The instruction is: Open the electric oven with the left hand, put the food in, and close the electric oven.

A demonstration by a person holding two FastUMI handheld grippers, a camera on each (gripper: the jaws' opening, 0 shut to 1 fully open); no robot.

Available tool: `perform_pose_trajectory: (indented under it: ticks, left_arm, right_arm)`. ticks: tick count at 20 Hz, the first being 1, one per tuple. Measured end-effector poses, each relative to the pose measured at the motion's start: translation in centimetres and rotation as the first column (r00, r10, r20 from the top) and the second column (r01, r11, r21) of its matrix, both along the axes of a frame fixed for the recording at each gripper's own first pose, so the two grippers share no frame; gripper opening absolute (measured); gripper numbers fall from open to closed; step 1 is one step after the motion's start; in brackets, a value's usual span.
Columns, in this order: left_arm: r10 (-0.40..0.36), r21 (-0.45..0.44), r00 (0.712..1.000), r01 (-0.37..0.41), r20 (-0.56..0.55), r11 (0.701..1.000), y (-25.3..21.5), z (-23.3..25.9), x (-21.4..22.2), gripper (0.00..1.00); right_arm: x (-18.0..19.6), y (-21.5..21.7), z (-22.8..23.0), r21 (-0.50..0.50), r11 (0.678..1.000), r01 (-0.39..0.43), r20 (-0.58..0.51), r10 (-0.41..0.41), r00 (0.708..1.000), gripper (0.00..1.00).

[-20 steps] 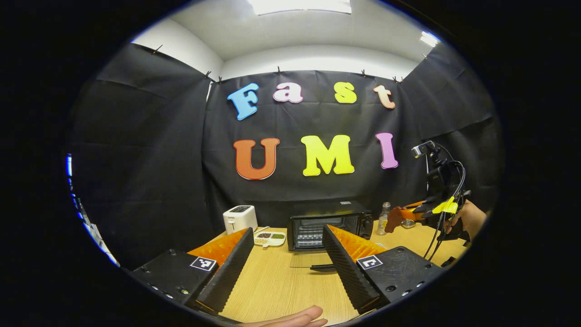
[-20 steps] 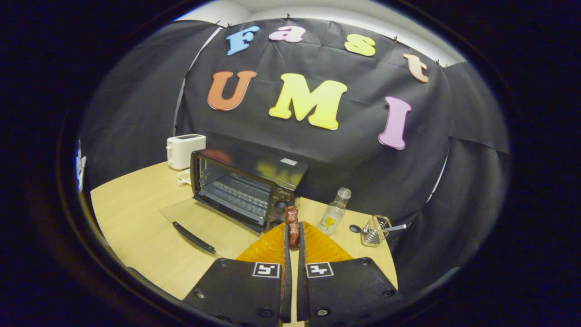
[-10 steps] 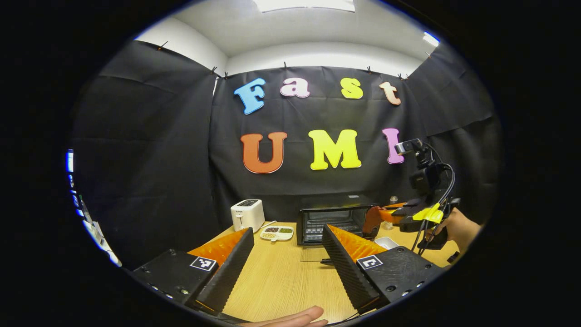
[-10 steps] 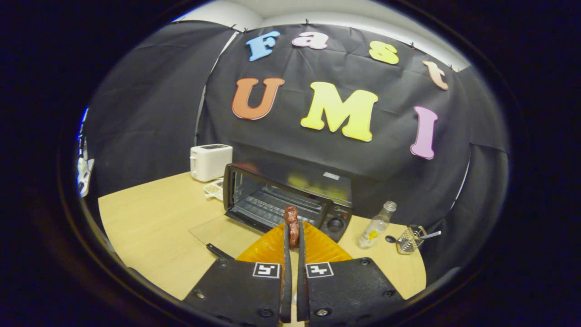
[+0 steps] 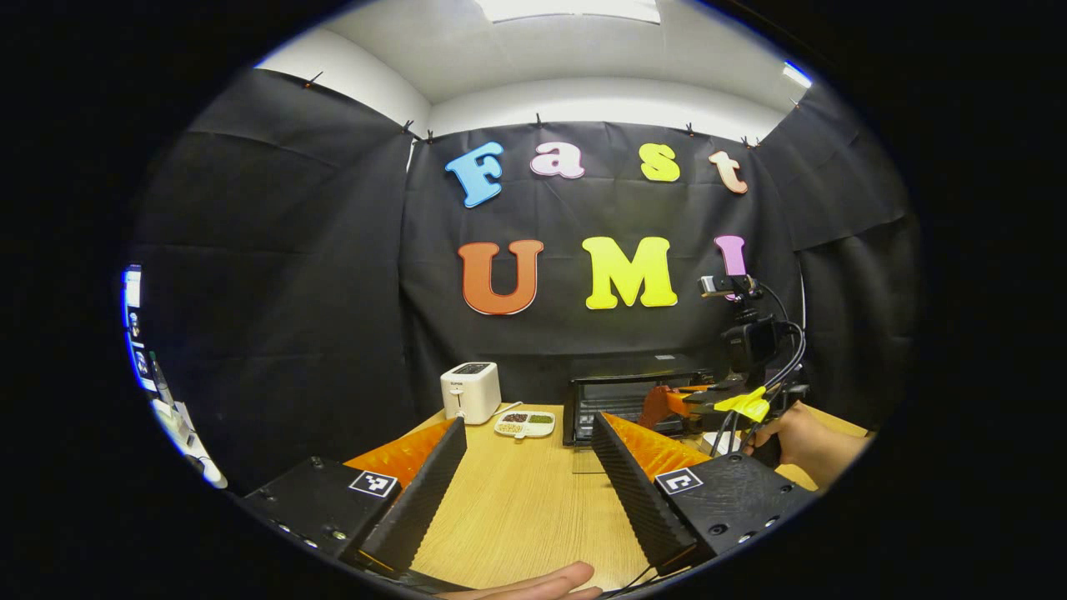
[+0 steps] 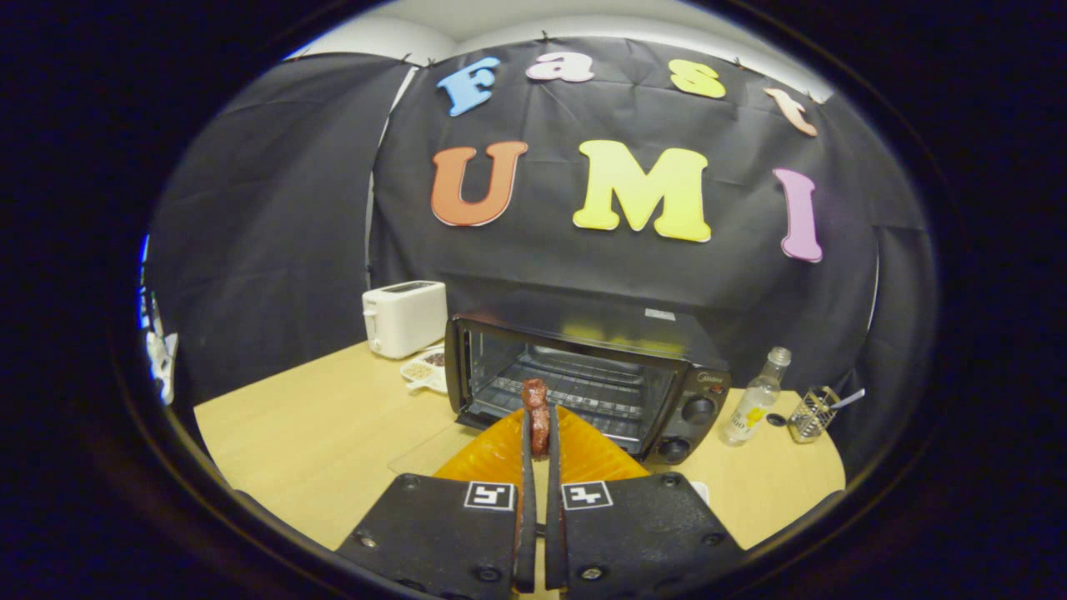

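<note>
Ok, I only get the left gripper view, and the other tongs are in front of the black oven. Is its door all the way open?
Observer: Yes. In the right gripper view the black electric oven has its glass door folded flat down over the table.
Operator: Is food inside already?
Observer: No, the wire rack inside is bare.
Operator: Are those tongs really squeezing the food?
Observer: Yes, the right tongs are shut on the brown lumpy piece of food, which sticks up past their tips.
</note>
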State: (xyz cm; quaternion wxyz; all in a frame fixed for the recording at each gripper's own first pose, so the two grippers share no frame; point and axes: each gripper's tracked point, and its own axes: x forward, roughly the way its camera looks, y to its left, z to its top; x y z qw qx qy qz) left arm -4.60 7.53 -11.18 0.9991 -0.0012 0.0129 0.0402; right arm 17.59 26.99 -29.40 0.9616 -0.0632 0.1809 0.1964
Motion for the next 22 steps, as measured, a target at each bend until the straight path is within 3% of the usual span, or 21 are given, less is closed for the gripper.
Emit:
perform_pose_trajectory:
  ticks: [4, 9, 12, 15, 17, 19, 20, 22]
  left_arm:
    - [0.002, -0.010, 1.000, -0.002, 0.010, 1.000, 0.6, -0.3, -0.7, 0.96]
    - [-0.018, 0.000, 0.998, 0.018, 0.053, 1.000, 0.3, 0.5, -1.3, 0.96]
    - [-0.018, -0.008, 0.997, 0.019, 0.076, 1.000, 0.5, 0.8, -1.6, 0.96]
    - [-0.010, -0.022, 0.997, 0.012, 0.078, 1.000, 1.3, 0.5, -1.6, 0.96]
    - [0.016, -0.022, 0.997, -0.014, 0.075, 1.000, 2.4, 0.1, -1.5, 0.96]
    - [0.047, -0.032, 0.996, -0.044, 0.071, 0.999, 3.5, -0.4, -1.5, 0.96]
    - [0.074, -0.041, 0.994, -0.071, 0.077, 0.997, 4.3, -0.4, -1.4, 0.96]
    - [0.092, -0.062, 0.993, -0.088, 0.073, 0.994, 4.7, -0.9, -1.1, 0.96]
  right_arm:
    - [1.4, 0.8, -0.5, 0.156, 0.983, 0.095, -0.044, -0.089, 0.995, 0.07]
    - [4.0, 1.9, -2.2, 0.374, 0.902, 0.214, -0.142, -0.173, 0.975, 0.07]
    - [5.8, 2.3, -4.0, 0.528, 0.789, 0.315, -0.274, -0.193, 0.942, 0.08]
    - [8.5, 2.6, -5.8, 0.666, 0.621, 0.413, -0.399, -0.172, 0.901, 0.05]
    - [11.1, 2.5, -7.2, 0.706, 0.512, 0.490, -0.472, -0.175, 0.864, 0.07]
    - [12.8, 2.3, -9.4, 0.700, 0.452, 0.553, -0.528, -0.194, 0.827, 0.08]
    - [13.7, 2.1, -9.8, 0.714, 0.420, 0.560, -0.525, -0.207, 0.826, 0.07]
    - [15.6, 2.2, -10.1, 0.732, 0.392, 0.558, -0.512, -0.225, 0.829, 0.07]
